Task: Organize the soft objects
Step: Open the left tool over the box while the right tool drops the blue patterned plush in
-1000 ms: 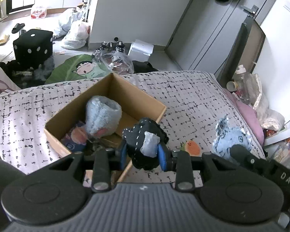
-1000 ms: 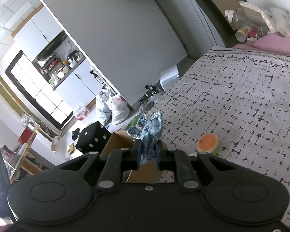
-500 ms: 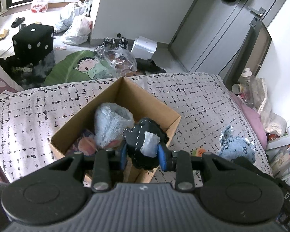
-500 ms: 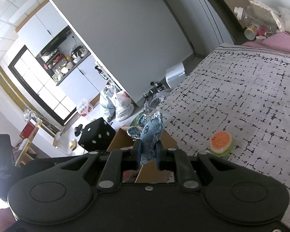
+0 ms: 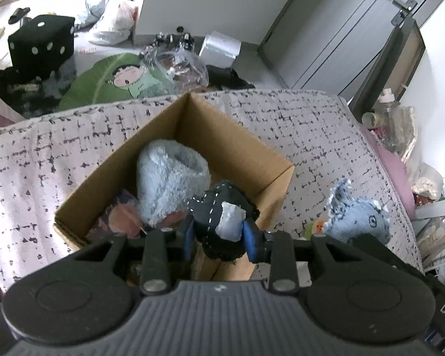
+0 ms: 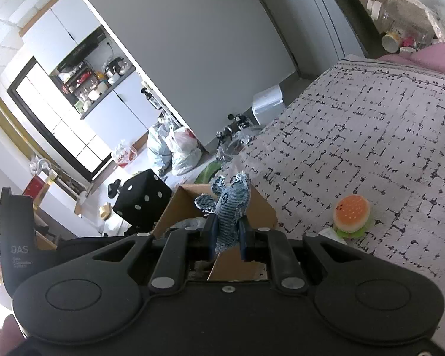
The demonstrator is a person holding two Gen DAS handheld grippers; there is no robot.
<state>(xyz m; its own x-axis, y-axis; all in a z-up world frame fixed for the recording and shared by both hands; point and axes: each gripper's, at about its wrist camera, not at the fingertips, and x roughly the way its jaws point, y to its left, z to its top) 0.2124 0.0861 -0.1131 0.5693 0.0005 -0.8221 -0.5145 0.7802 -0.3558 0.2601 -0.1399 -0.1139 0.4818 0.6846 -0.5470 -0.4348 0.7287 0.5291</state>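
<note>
My left gripper (image 5: pixel 219 237) is shut on a black stitched plush toy (image 5: pixel 222 222) with a pale patch, held above the near right corner of an open cardboard box (image 5: pixel 192 124) on the bed. A fluffy light-blue plush (image 5: pixel 172 178) and other soft items lie inside the box. My right gripper (image 6: pixel 227 237) is shut on a blue denim plush toy (image 6: pixel 231 207), held up near the box's corner (image 6: pixel 264 207); the toy also shows at the right of the left wrist view (image 5: pixel 356 216). A burger-shaped soft toy (image 6: pixel 353 212) lies on the bedspread to the right.
The patterned bedspread (image 6: pixel 370 133) stretches right and back. Beyond the bed's edge the floor holds a black dice stool (image 5: pixel 41 41), a green cartoon cushion (image 5: pixel 115 80), plastic bags (image 5: pixel 112 20) and a white box (image 5: pixel 219 50). Bottles and clutter (image 5: pixel 391 121) stand at the right.
The left gripper with the black plush has moved forward over the box, which now looms larger. The right gripper with the denim toy has shifted closer to the box; the burger toy appears nearer.
</note>
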